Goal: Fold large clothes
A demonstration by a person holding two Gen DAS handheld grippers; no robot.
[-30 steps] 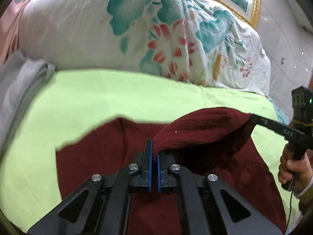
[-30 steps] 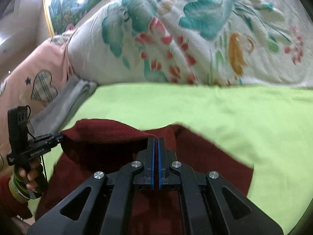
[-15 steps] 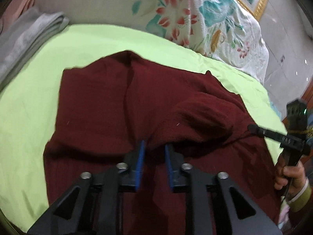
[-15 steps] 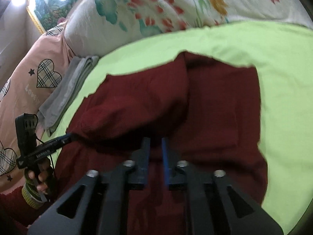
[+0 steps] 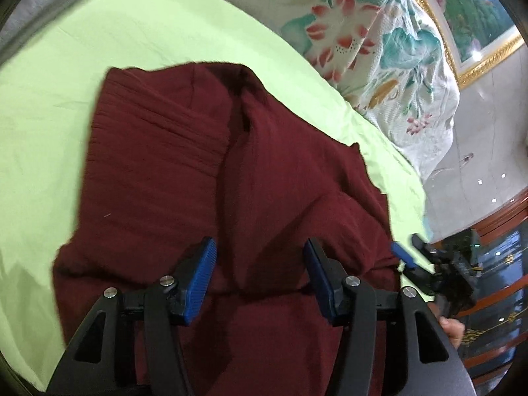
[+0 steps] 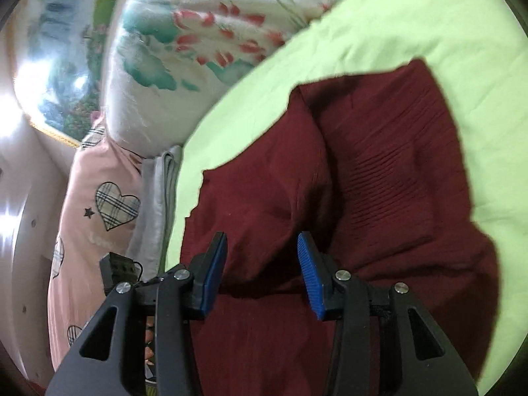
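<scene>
A dark red garment (image 5: 204, 178) lies folded over on the lime green sheet (image 5: 99, 33); the right wrist view shows the same garment (image 6: 346, 181). My left gripper (image 5: 260, 260) hovers just over its near fold, jaws opening, blue pads clear of the cloth. In its own view my right gripper (image 6: 262, 257) also stands over the fold with jaws opening and nothing pinched. In the left wrist view the right gripper (image 5: 419, 264) shows at the garment's right edge, held by a hand (image 5: 452, 330).
A floral quilt (image 5: 379, 49) is piled behind the sheet. Folded grey cloth (image 6: 158, 204) and a pink heart-print pillow (image 6: 92, 204) lie at the sheet's left side. A gold-framed picture (image 5: 478, 16) hangs on the wall.
Both grippers were shut on the lifted red fold; they lowered it onto the garment, let go and opened. Both views have rolled and dipped toward the bed.
</scene>
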